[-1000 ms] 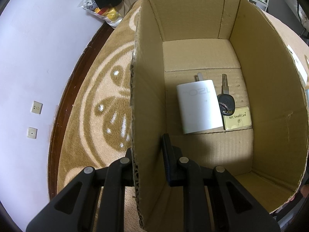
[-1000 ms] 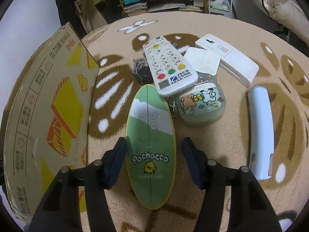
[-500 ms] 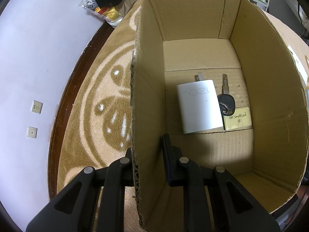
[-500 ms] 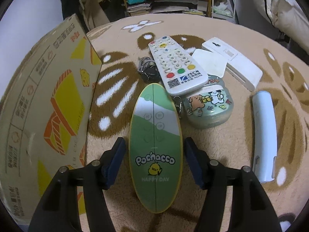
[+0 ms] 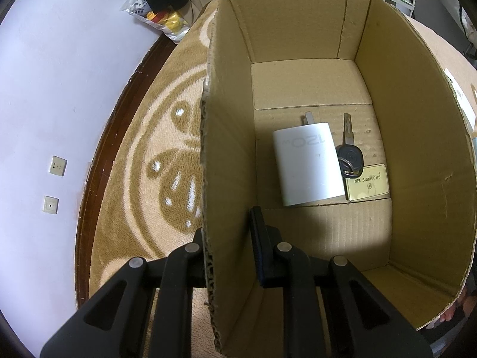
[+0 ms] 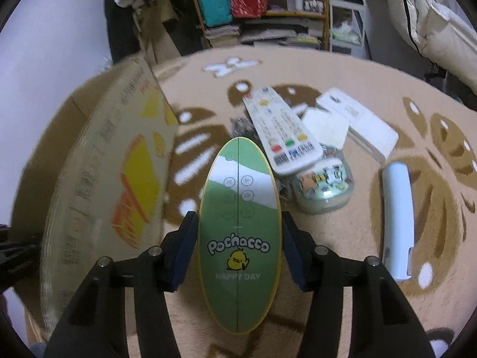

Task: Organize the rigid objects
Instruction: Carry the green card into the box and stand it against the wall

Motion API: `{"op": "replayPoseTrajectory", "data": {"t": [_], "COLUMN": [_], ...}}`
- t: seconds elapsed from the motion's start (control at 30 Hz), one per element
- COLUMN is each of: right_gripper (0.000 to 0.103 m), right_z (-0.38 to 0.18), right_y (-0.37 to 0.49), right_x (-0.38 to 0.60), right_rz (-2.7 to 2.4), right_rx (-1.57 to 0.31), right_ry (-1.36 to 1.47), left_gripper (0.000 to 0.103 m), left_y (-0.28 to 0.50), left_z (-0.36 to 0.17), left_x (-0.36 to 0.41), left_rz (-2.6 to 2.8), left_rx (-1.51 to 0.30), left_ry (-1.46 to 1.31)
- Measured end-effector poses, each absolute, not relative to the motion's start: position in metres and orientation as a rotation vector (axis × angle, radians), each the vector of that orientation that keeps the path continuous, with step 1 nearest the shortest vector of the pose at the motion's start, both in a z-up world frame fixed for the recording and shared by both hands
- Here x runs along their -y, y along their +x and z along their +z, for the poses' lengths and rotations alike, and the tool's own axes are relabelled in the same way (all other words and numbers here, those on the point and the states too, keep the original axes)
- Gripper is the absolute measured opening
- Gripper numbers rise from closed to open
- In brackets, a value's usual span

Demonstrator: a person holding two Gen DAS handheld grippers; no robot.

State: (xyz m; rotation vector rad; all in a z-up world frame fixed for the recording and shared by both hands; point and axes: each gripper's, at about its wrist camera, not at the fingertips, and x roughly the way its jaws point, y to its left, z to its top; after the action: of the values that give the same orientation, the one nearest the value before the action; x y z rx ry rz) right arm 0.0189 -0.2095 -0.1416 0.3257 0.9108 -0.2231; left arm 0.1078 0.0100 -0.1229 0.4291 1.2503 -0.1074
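Here the right gripper point(image 6: 238, 247) fingers are closing on the glossy oval remote point(image 6: 239, 232); left gripper point(image 5: 228, 247) fingers clamp the corrugated cardboard box point(image 5: 229, 137) wall

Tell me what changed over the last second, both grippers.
The right gripper closed its jaws onto the green oval speaker and lifted it off the rug. The left gripper stayed clamped on the cardboard box wall; charger, key and card did not move.

I'm working in a lived-in room at home: a patterned carpet point(image 6: 372, 83) underfoot, cluttered shelves point(image 6: 268, 26) of books and bottles, white bedding point(image 6: 432, 15), wall sockets point(image 5: 58, 165) nearby.
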Motion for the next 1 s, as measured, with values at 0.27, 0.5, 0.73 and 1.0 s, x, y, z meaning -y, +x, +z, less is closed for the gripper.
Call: {"op": "replayPoseTrajectory", "data": {"t": [0.27, 0.5, 0.73, 1.0], "right_gripper": [0.058, 0.058, 0.058, 0.058], "right_z": [-0.107, -0.077, -0.047, -0.042], "right_y": [0.021, 0.022, 0.024, 0.034], "right_x": [0.195, 0.195, 0.177, 0.15], "right_rz": [-0.199, -0.169, -0.103, -0.023], "right_rx": [-0.833, -0.767, -0.703, -0.707], "right_ry": [0.268, 0.256, 0.226, 0.219], "left_gripper": [0.019, 0.017, 0.017, 0.017], "left_y": [0.109, 0.109, 0.109, 0.111], "left_z": [-0.123, -0.121, -0.12, -0.118], "left_x": [-0.011, -0.012, -0.012, -0.014], "left_rz": [-0.099, -0.105, -0.104, -0.103], "left_rx": [-1.253, -1.25, -1.252, -1.256], "left_ry": [0.427, 0.42, 0.42, 0.393]}}
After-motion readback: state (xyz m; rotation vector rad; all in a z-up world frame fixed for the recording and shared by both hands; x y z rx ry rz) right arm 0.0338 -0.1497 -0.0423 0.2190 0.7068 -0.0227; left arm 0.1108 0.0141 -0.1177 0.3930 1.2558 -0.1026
